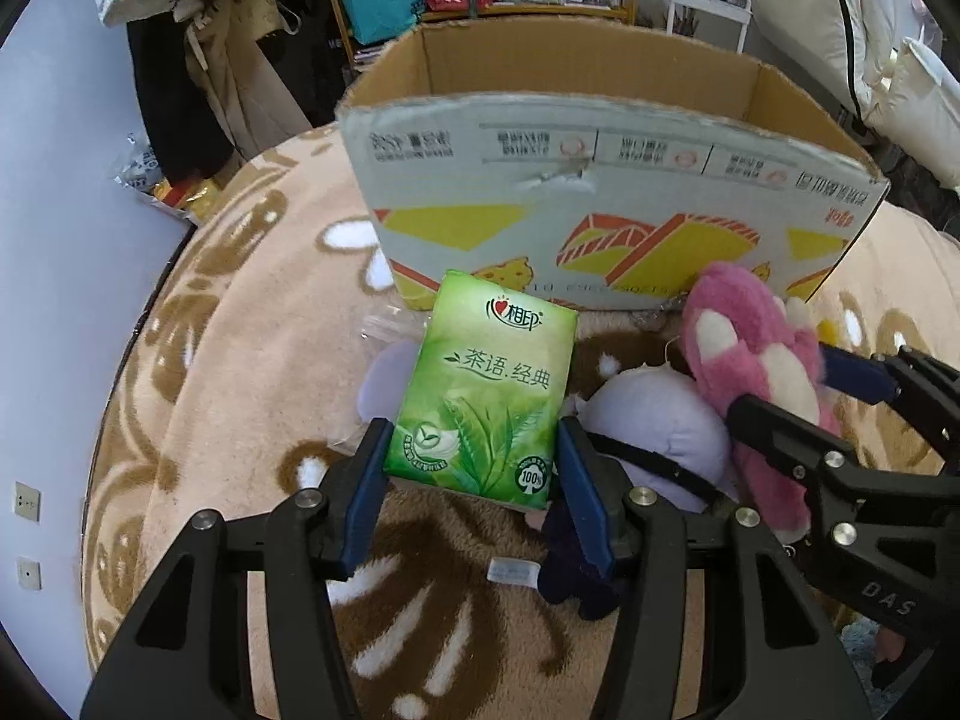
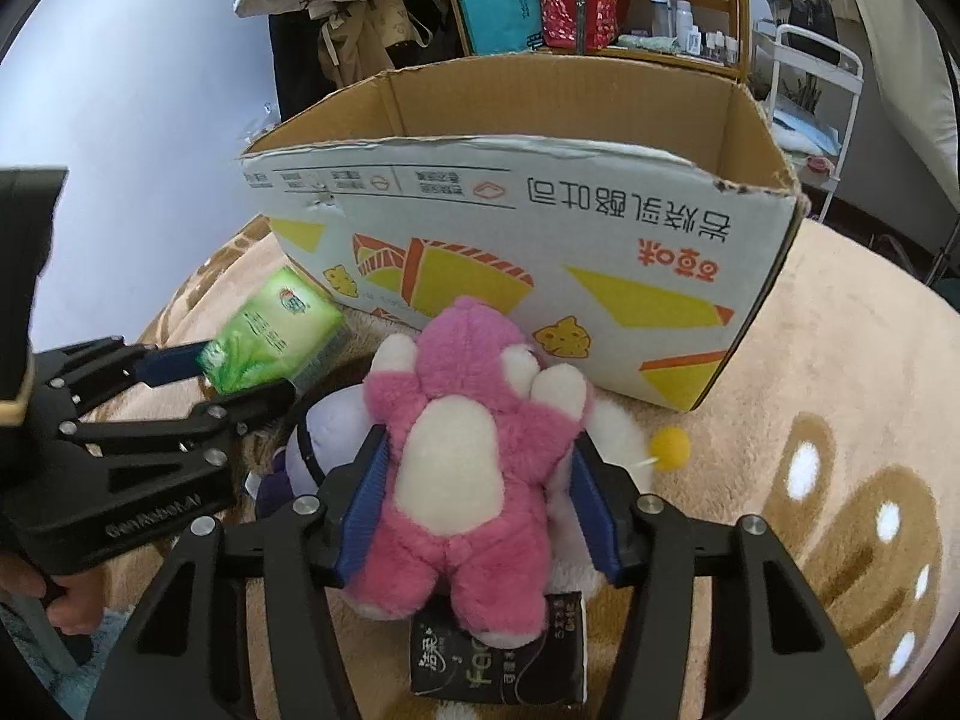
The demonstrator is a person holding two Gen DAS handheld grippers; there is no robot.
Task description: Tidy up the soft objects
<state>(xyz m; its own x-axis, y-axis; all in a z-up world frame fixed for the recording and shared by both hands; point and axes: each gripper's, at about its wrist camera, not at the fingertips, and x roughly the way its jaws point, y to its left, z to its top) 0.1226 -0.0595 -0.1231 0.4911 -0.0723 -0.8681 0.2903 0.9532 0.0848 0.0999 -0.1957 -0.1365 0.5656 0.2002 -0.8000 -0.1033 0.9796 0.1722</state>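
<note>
Two grippers, each loaded. Left gripper is clamped on one green tissue pack, raised off the blanket. Right gripper pinches one pink plush bear at its flanks. Beneath: one lavender plush, one black tissue pack. Beyond: one open cardboard box.

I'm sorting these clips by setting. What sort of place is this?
Probably a lived-in bedroom or storage room at home: a plush blanket covers the work surface, coats hang by the wall, and a shelf holds bags and small bottles behind the box.
</note>
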